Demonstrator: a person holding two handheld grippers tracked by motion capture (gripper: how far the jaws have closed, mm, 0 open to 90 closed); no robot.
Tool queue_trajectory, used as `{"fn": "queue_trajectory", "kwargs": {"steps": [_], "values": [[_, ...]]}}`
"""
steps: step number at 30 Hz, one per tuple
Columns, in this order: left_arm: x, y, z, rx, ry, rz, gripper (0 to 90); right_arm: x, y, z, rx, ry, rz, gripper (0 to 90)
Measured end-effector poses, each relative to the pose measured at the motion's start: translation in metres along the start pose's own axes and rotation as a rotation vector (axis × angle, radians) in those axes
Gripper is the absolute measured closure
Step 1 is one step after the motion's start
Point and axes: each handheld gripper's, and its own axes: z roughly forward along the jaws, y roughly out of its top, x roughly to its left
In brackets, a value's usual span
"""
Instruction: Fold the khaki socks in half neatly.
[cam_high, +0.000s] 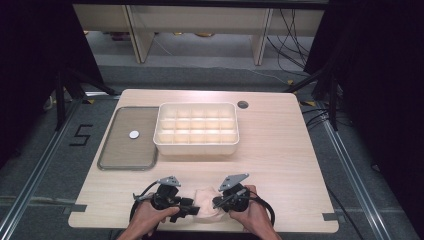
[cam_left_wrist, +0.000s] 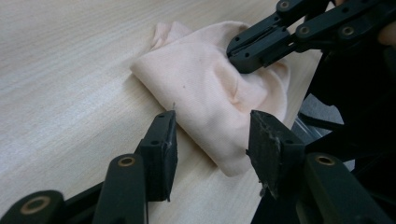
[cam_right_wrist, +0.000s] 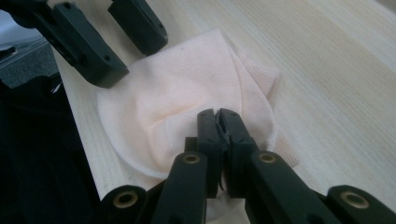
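We pinch the pale cloth (cam_right_wrist: 187, 102) in our right gripper (cam_right_wrist: 218, 119), our left gripper (cam_left_wrist: 212, 135) gaping astride its edge.

Looks like a lab / recording setup: light wood-laminate table (cam_high: 280, 150) w/ cable hole, ringed by black curtains (cam_high: 380, 75), loose black cables (cam_high: 295, 35) on grey carpet floor (cam_high: 200, 60), black tape "5" marking (cam_high: 81, 135), metal floor rails (cam_high: 350, 165).

You have a soft, matt, finely knitted pale pink cloth (cam_left_wrist: 210, 98) lying on the table's (cam_high: 280, 150) smooth light wood-grain top. Your grippers' fingers (cam_left_wrist: 161, 149) look like matt black plastic with brass-coloured rivets. The compartment box (cam_high: 196, 146) looks like smooth cream plastic.
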Motion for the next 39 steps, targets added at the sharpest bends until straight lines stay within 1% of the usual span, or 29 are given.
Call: {"fn": "queue_trajectory", "kwargs": {"steps": [2, 3, 4, 5, 8, 9, 10, 11, 12, 13, 14, 15, 16, 17, 18, 19, 20, 21, 22, 24, 25, 26, 27, 29, 32, 34, 35, 36, 39], "values": [[0.001, 0.001, 0.002, 0.012, -0.007, -0.002, 52.8, 0.002, -0.002, -0.001, 0.003, -0.013, 0.025, 88.0], [0.0, 0.001, 0.004, 0.009, 0.004, 0.001, 54.9, 0.002, -0.002, -0.001, -0.002, -0.018, 0.027, 88.0], [0.0, 0.002, 0.004, 0.02, -0.002, 0.004, 56.7, 0.003, -0.003, -0.001, -0.002, -0.017, 0.027, 88.0], [-0.001, 0.002, 0.006, 0.024, 0.017, 0.014, 58.6, 0.003, -0.003, 0.0, -0.012, -0.021, 0.04, 88.0], [-0.001, 0.003, 0.008, 0.037, 0.025, 0.04, 68.8, 0.003, -0.003, -0.002, 0.001, -0.024, 0.042, 87.9], [-0.001, 0.004, 0.008, 0.032, 0.035, 0.047, 71.8, 0.004, -0.004, -0.001, -0.012, -0.024, 0.037, 87.9], [-0.001, 0.004, 0.008, 0.032, 0.033, 0.055, 76.6, 0.005, -0.004, -0.002, -0.004, -0.01, 0.048, 87.9], [-0.001, 0.004, 0.007, 0.025, 0.048, 0.072, 79.4, 0.003, -0.004, -0.002, -0.012, -0.014, 0.027, 87.9], [-0.002, 0.005, 0.006, 0.02, 0.052, 0.086, 81.8, 0.001, -0.004, -0.001, -0.018, 0.0, 0.015, 87.5], [-0.002, 0.007, 0.005, 0.018, 0.056, 0.103, 82.7, 0.001, -0.004, -0.001, -0.022, 0.0, 0.015, 87.0], [-0.003, 0.007, 0.005, 0.013, 0.06, 0.102, 83.1, 0.003, -0.004, -0.003, -0.014, -0.011, 0.047, 86.4], [-0.004, 0.008, 0.004, 0.014, 0.072, 0.12, 83.4, 0.003, -0.004, -0.003, -0.037, -0.011, 0.047, 86.2], [-0.004, 0.009, 0.004, 0.018, 0.072, 0.127, 83.6, 0.003, -0.004, -0.005, -0.039, -0.019, 0.023, 86.2], [-0.003, 0.01, 0.003, 0.021, 0.08, 0.136, 83.7, 0.004, -0.003, -0.006, -0.072, -0.013, 0.018, 86.2], [-0.003, 0.011, 0.003, 0.023, 0.085, 0.141, 83.8, 0.005, -0.001, -0.01, -0.072, -0.011, 0.012, 86.3], [-0.003, 0.011, 0.003, 0.017, 0.081, 0.134, 83.8, 0.007, 0.0, -0.011, -0.093, 0.0, -0.009, 86.5], [-0.003, 0.012, 0.003, 0.023, 0.082, 0.142, 83.8, 0.011, 0.001, -0.014, -0.095, 0.013, 0.013, 86.5], [-0.003, 0.012, 0.003, 0.023, 0.086, 0.145, 83.8, 0.013, 0.002, -0.013, -0.109, 0.022, -0.002, 86.6], [-0.003, 0.012, 0.003, 0.023, 0.095, 0.145, 83.9, 0.017, 0.003, -0.011, -0.107, 0.033, -0.007, 86.5], [-0.003, 0.013, 0.003, 0.024, 0.087, 0.148, 83.8, 0.022, 0.005, -0.005, -0.096, 0.06, -0.016, 86.6], [-0.003, 0.013, 0.003, 0.022, 0.09, 0.149, 83.8, 0.023, 0.005, -0.002, -0.097, 0.072, -0.039, 86.6], [-0.003, 0.014, 0.003, 0.021, 0.094, 0.154, 83.8, 0.027, 0.006, 0.0, -0.077, 0.082, -0.022, 86.6], [-0.003, 0.014, 0.002, 0.028, 0.1, 0.163, 83.8, 0.029, 0.006, 0.002, -0.071, 0.093, -0.025, 86.7], [-0.004, 0.015, 0.002, 0.017, 0.094, 0.148, 83.9, 0.032, 0.007, 0.011, -0.049, 0.104, -0.051, 86.7], [-0.005, 0.015, 0.001, 0.018, 0.091, 0.163, 83.9, 0.036, 0.005, 0.018, -0.02, 0.101, -0.076, 86.9], [-0.004, 0.015, 0.0, 0.025, 0.096, 0.173, 83.8, 0.036, 0.005, 0.02, -0.013, 0.107, -0.08, 86.9], [-0.004, 0.015, 0.0, 0.025, 0.1, 0.178, 83.8, 0.036, 0.006, 0.019, -0.014, 0.098, -0.065, 86.9], [-0.005, 0.015, 0.0, 0.025, 0.102, 0.177, 83.8, 0.035, 0.006, 0.017, -0.034, 0.091, -0.074, 86.9], [-0.005, 0.016, -0.001, 0.03, 0.109, 0.188, 83.8, 0.03, 0.009, 0.009, -0.06, 0.079, -0.051, 86.9]]}}
